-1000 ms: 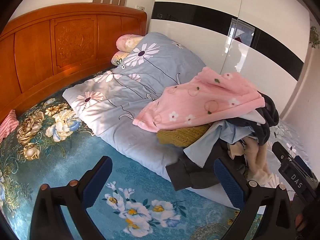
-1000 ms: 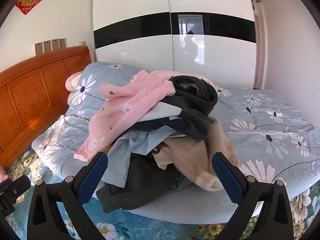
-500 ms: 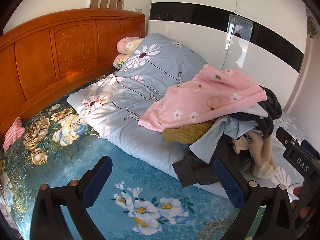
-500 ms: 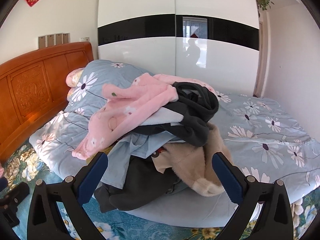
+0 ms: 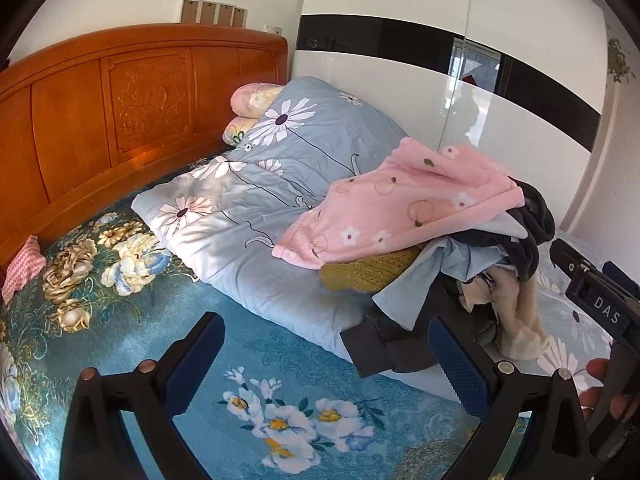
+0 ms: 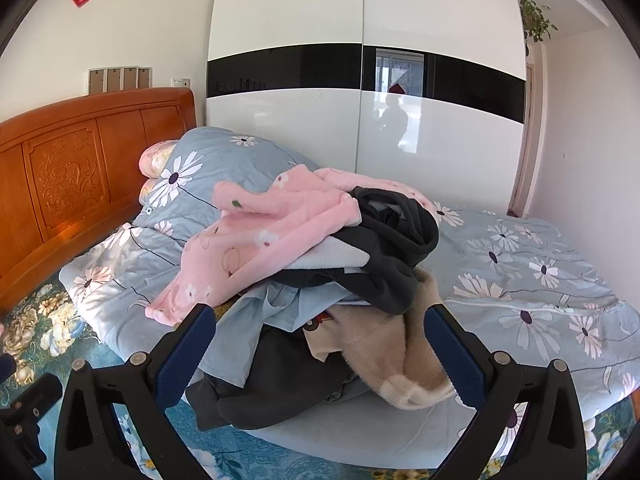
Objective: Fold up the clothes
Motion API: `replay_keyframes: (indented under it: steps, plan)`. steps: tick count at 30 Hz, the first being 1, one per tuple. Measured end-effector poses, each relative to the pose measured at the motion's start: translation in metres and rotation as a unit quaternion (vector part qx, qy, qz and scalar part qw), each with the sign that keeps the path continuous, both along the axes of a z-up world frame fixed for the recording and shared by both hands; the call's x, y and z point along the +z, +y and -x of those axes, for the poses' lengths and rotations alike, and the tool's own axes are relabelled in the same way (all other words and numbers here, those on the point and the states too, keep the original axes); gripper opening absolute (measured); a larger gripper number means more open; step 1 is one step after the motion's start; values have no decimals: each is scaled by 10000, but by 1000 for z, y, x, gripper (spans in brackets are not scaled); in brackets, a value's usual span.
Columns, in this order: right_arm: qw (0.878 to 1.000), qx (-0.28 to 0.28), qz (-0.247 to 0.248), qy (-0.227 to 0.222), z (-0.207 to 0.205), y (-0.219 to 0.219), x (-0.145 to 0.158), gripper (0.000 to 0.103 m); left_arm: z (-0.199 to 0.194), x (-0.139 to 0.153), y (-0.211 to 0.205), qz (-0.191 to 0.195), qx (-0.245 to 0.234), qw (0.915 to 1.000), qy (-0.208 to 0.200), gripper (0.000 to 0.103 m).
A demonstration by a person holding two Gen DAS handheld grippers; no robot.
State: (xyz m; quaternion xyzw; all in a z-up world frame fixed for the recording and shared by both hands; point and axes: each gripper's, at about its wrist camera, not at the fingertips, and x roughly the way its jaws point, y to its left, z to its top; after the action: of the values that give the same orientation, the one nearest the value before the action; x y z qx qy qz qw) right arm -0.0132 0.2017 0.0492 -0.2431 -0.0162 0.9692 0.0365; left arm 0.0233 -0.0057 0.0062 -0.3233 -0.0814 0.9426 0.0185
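Observation:
A heap of clothes [image 6: 320, 280] lies on the grey-blue flowered duvet [image 6: 540, 280]. On top is a pink fleece garment [image 5: 400, 208] [image 6: 256, 240], over a dark hooded top [image 6: 392, 248], a light blue shirt [image 6: 272, 320], a beige fleece piece [image 6: 392, 352] and a mustard knit [image 5: 368, 272]. My left gripper [image 5: 326, 360] is open above the teal floral bedsheet [image 5: 200, 320], short of the heap. My right gripper [image 6: 320, 352] is open, its empty fingers framing the heap's near edge. The right tool's body [image 5: 600, 312] shows at the left view's right edge.
An orange wooden headboard [image 5: 120, 120] stands at the left, with pillows [image 5: 252, 100] against it. A white and black wardrobe [image 6: 360, 100] backs the bed. A pink checked cloth [image 5: 24, 268] lies near the headboard. A hand [image 5: 604, 396] holds the right tool.
Both views have drifted back and up slightly, so the heap sits a little farther away. Both grippers stay open and nothing has been taken hold of.

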Motion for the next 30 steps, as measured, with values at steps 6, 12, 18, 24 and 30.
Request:
replay_keyframes:
  steps: [6,12,18,24,30]
  plan:
    - [10000,34,-51,9,0,0,2,103,-3,3,4,74,73,9998,159,103]
    - [10000,50,-26,-51,3,2,-1,103,-1,2,5,15,142,9998,101,103]
    - [9999,45,-14,-102,5,4,-4,103,-1,-6,7,42,187,9998,31,103]
    - [9998,84,20,-183,9,4,-10,103,-1,-10,5,-6,170,9999,-10,103]
    - [9996,82,35,-271,16,3,-18,103,-2,-10,1,-119,107,9999,-21,103]
